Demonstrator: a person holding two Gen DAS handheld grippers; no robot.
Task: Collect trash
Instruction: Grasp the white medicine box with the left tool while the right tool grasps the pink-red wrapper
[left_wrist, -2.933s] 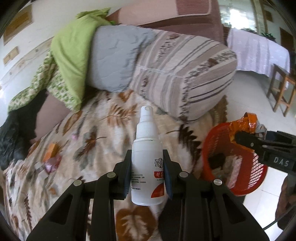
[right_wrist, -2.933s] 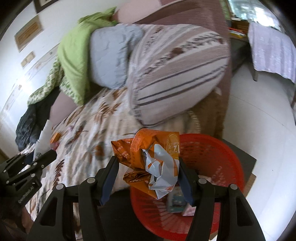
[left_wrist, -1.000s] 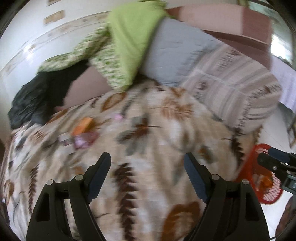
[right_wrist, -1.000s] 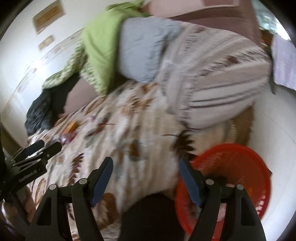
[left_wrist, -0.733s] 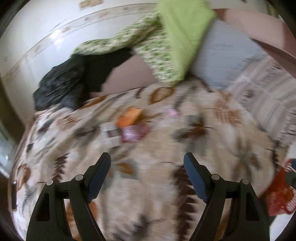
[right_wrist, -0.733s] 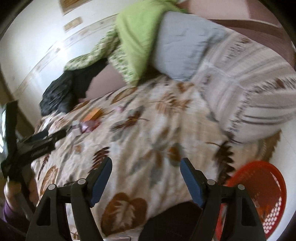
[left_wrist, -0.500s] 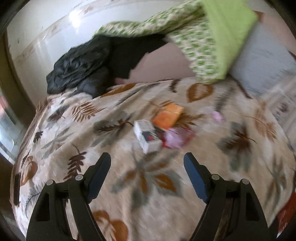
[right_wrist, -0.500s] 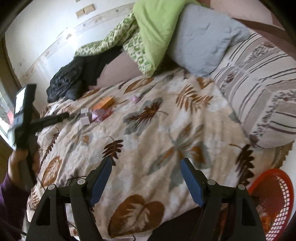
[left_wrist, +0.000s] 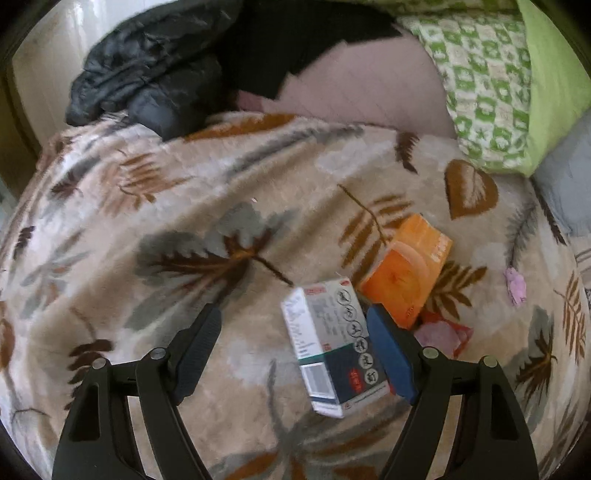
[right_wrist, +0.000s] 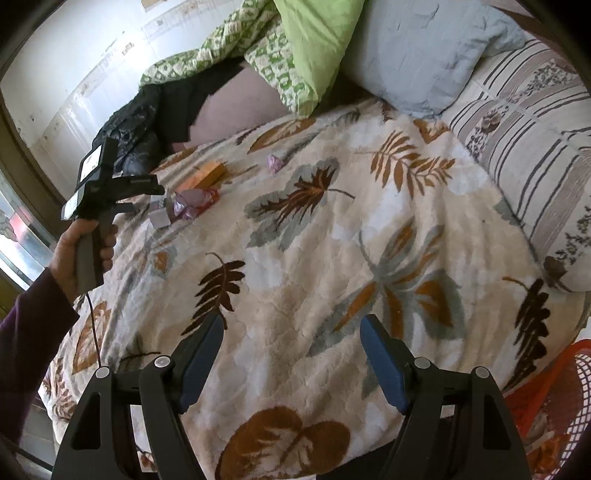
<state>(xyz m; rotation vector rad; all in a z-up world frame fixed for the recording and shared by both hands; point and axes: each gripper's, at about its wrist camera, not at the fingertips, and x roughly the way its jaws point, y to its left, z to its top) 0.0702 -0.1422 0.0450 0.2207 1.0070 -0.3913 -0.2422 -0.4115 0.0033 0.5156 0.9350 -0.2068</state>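
Both claws gape empty over the leaf-print blanket: left gripper beside the white carton, orange box upper right; right gripper centre-bottom.

I see a carton lying on the blanket, just inside my left gripper's right finger. A box lies behind-right of it, touching; a wrapper to its right, a scrap farther right. Jacket and pillows sit behind. The basket stands right of the bed.
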